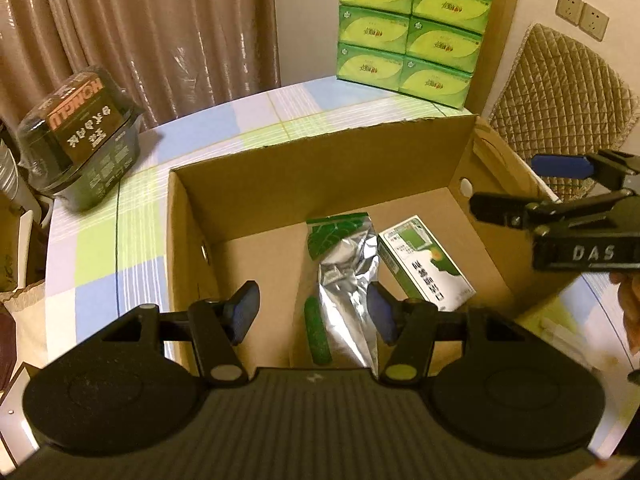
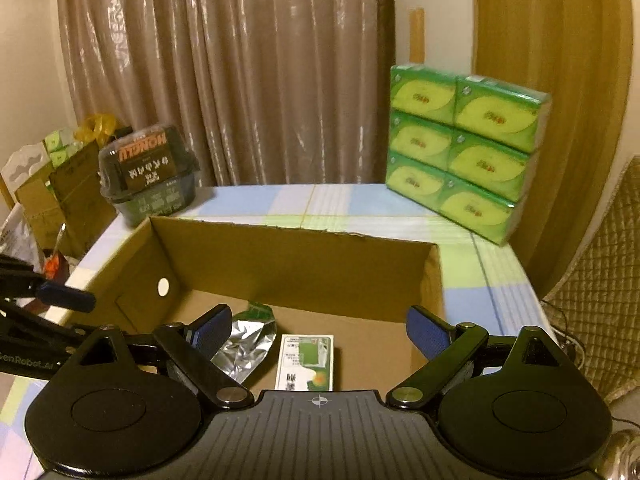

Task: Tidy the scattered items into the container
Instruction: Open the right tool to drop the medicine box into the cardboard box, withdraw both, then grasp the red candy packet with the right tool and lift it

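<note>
Left wrist: checked tablecloth point(image 1: 132, 184), curtain point(image 1: 160, 32).

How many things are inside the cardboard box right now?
3: a small green cucumber at the near left, a silver foil pouch in the middle, and a green-and-white carton on the right. Others may be hidden behind the near wall.

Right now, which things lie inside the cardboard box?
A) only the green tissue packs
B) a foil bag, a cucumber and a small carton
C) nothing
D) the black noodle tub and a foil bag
B: on the floor of the box lie the foil bag, the cucumber and the small carton; the tissue packs and the tub stand outside on the table.
</note>
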The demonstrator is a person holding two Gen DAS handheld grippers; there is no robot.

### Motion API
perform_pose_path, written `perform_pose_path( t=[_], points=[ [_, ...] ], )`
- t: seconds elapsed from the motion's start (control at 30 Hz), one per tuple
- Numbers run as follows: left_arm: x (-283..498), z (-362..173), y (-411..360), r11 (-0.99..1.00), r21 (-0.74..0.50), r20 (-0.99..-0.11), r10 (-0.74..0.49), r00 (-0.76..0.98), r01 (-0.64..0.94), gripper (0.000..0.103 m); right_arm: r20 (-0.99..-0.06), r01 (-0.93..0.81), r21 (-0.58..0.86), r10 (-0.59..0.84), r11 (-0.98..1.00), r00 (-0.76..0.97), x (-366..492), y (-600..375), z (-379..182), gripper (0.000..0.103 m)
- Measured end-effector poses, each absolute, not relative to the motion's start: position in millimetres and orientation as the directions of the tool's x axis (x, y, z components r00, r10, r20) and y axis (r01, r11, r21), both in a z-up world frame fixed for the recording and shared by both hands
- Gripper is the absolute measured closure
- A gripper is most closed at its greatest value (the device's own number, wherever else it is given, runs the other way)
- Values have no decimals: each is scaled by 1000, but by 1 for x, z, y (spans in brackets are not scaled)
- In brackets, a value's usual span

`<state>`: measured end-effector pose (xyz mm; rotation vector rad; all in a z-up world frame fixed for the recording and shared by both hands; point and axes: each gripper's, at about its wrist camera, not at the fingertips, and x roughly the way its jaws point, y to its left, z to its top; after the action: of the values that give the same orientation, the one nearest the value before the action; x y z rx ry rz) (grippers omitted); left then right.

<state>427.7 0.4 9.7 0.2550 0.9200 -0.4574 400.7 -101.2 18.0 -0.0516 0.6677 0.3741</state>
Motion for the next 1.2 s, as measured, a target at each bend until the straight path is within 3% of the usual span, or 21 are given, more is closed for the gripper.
perform_pose_path(
  t=[0.23,0.53,0.77,1.2],
  points=[
    [384,24,20,878,22,-795,-274,541,477,46,-583,-362,80,338,929,739,344,-122,37,12],
    [313,24,51,880,25,-793,-271,546,474,35,-618,-356,64,318,932,719,262,-153,13,12],
    [248,-9,62,869,33,-808,-268,525,494,24,-695,-320,15,240,947,678,217,-190,-33,12],
    [183,-75,56,852,50,-818,-264,510,521,24,-775,-288,19,196,957,601,181,-219,-81,12]
  ],
)
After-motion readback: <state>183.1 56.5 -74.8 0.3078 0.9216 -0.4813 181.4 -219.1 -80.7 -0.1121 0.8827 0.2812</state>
